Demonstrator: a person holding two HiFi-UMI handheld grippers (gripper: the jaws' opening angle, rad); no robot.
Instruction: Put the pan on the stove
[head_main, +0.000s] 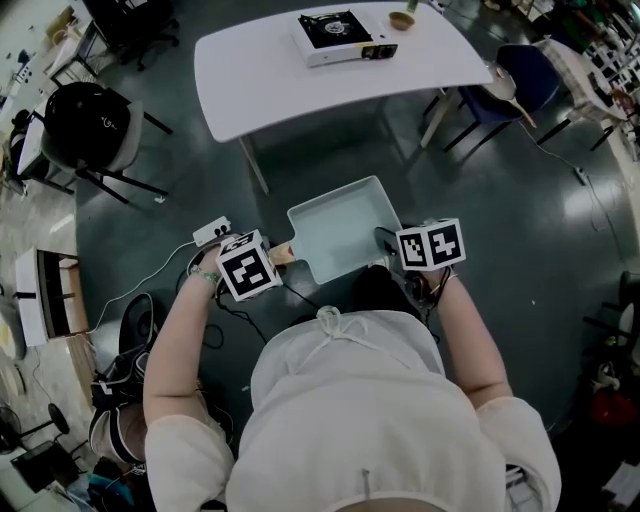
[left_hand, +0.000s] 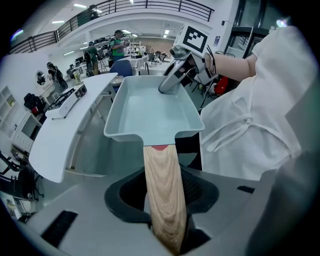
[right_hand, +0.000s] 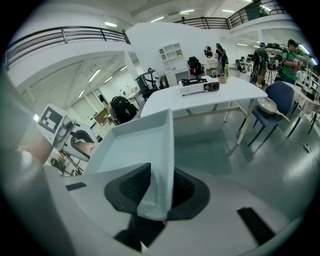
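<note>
The left gripper (left_hand: 164, 210) is clamping the wooden handle (left_hand: 161, 175) of the pan (left_hand: 150, 107), with its jaws pressing on the handle's two sides. The right gripper (right_hand: 156, 197) is pinching the pan's side wall, one jaw sitting inside the pan and the other outside it. The person is holding the pale rectangular pan roughly level between the two grippers, just in front of their body and above the dark floor (head_main: 520, 230). It is carrying nothing inside. Straight ahead of both grippers, well apart from the pan, a white table (head_main: 260, 70) is standing with the portable stove (head_main: 340, 35) on its far side. A small bowl (head_main: 402, 20) is resting just beside the stove. Ahead and off to the right of the right gripper, a blue chair (right_hand: 277, 97) is standing by the table's end.
</note>
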